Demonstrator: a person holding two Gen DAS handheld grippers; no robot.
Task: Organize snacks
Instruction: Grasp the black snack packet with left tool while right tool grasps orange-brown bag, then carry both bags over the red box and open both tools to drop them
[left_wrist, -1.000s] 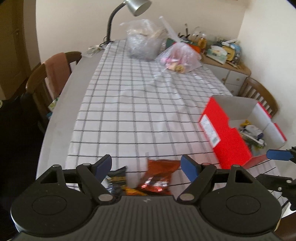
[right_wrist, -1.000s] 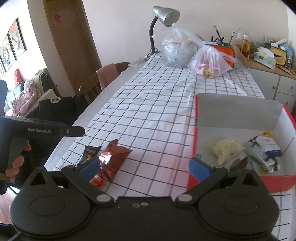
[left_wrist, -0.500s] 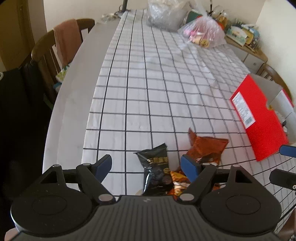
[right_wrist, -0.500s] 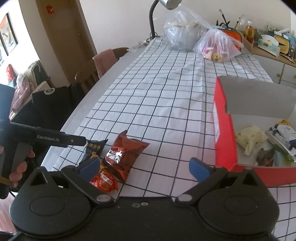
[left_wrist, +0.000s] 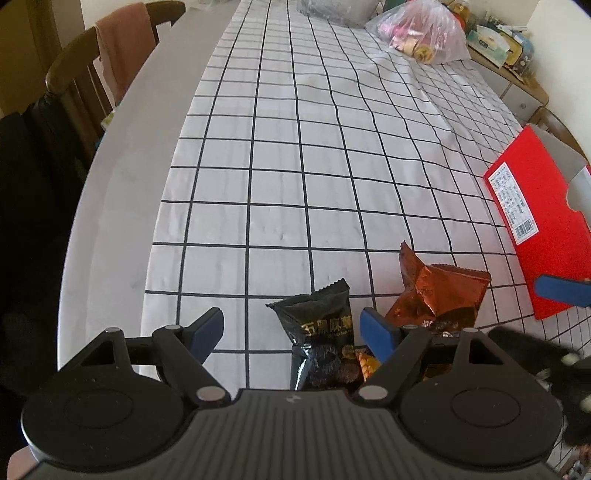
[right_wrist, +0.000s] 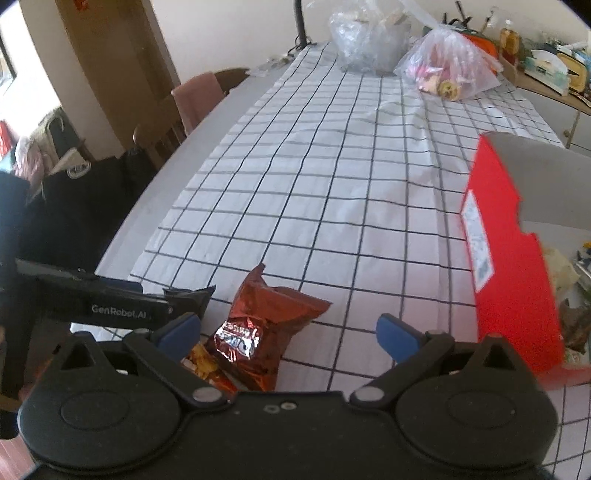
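**Left wrist view: both tongs open above loose snack packets at the near table edge**

Left wrist view is taken up mostly by the table (left_wrist: 122, 206), which is covered by a white cloth with a black grid (left_wrist: 295, 155). A wooden chair (left_wrist: 70, 70) with a pink towel over its back is seen at the left side. At the far end, two clear plastic bags are recorded, the nearer one (left_wrist: 421, 33) filled with pink and yellow items.

A red box (left_wrist: 546, 236) is stood open at the right of the cloth; in the right wrist view its white interior is seen to hold several packets (right_wrist: 569, 280), which cannot be identified further.

Near the front edge of the cloth a small cluster of snacks is noted. A red-brown foil packet (left_wrist: 439, 288) is lying flat, well apart from the box. A black packet (left_wrist: 321, 328) with gold lettering is lying just beside it on the left. A small orange packet (right_wrist: 207, 363) is partly hidden under both, touching them.

The left tongs (left_wrist: 291, 332) are held open above the cluster; the black packet is seen between the blue pads, and no pad is pressed on it. The right tongs (right_wrist: 290, 332) are likewise spread wide, with the red-brown foil packet seen between the fingers and not gripped. One blue fingertip of the right tongs is visible at the right border of the left wrist view.
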